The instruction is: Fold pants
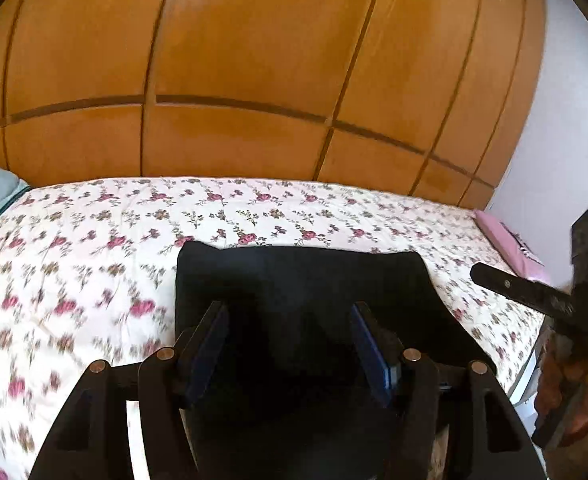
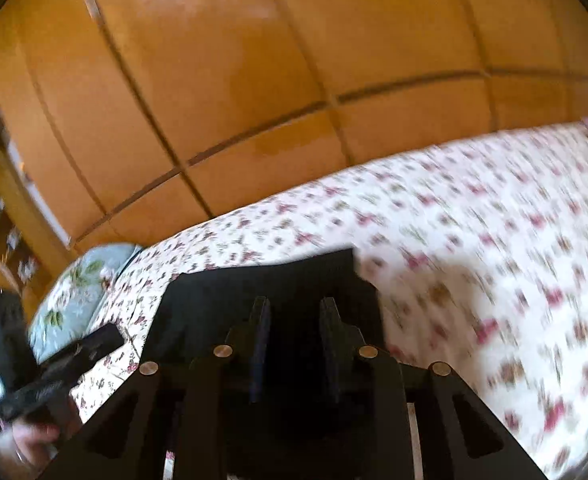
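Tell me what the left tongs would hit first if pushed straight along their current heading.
Most likely the black pants folded on the floral bedspread. The left tongs stand open and angle down at them, though depth is unclear.

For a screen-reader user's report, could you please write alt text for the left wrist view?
Dark folded pants lie on a floral bedspread, seen between the open jaws of the left gripper, which hold nothing. Behind stands a wooden wardrobe; the right gripper enters at the right edge.
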Action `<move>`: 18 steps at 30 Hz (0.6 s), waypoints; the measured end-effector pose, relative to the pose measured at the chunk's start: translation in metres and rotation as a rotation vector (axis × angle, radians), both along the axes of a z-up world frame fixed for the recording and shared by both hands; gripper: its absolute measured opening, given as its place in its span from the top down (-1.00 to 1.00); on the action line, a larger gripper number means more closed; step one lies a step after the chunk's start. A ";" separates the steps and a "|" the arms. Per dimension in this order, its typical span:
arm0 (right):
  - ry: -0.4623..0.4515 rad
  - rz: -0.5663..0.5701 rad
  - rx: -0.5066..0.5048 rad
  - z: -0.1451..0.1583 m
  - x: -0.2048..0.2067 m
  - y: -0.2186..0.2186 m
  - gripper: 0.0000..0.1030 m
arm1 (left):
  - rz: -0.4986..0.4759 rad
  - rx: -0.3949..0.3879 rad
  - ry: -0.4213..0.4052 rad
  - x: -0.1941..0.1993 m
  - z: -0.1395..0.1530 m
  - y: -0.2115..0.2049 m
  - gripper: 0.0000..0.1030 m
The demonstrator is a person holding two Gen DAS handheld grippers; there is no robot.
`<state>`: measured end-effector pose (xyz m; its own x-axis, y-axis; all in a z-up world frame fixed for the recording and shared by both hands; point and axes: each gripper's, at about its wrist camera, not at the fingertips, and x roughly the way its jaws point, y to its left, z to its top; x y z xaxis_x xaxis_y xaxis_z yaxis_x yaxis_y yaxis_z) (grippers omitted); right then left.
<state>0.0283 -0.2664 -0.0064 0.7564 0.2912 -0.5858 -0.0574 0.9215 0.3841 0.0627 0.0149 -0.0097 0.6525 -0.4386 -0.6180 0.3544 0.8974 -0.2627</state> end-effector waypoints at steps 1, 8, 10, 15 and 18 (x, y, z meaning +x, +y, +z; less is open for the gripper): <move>0.006 0.036 -0.044 0.003 0.010 0.010 0.47 | -0.008 0.012 0.024 0.015 -0.001 -0.006 -0.23; 0.162 0.121 -0.180 -0.031 0.075 0.037 0.47 | 0.014 0.165 0.116 0.063 -0.033 -0.035 -0.21; 0.196 0.092 -0.227 -0.047 0.085 0.035 0.63 | 0.035 0.193 0.112 0.074 -0.047 -0.036 -0.21; 0.174 0.041 -0.148 -0.075 0.091 0.017 0.92 | 0.046 0.165 0.154 0.093 -0.071 -0.030 -0.26; 0.145 0.018 -0.122 -0.083 0.092 0.010 1.00 | 0.043 0.175 0.156 0.102 -0.077 -0.033 -0.26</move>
<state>0.1202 -0.2559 -0.0891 0.6569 0.2238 -0.7200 -0.0261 0.9611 0.2750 0.1646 -0.0180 -0.0869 0.5589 -0.2896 -0.7770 0.2818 0.9476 -0.1505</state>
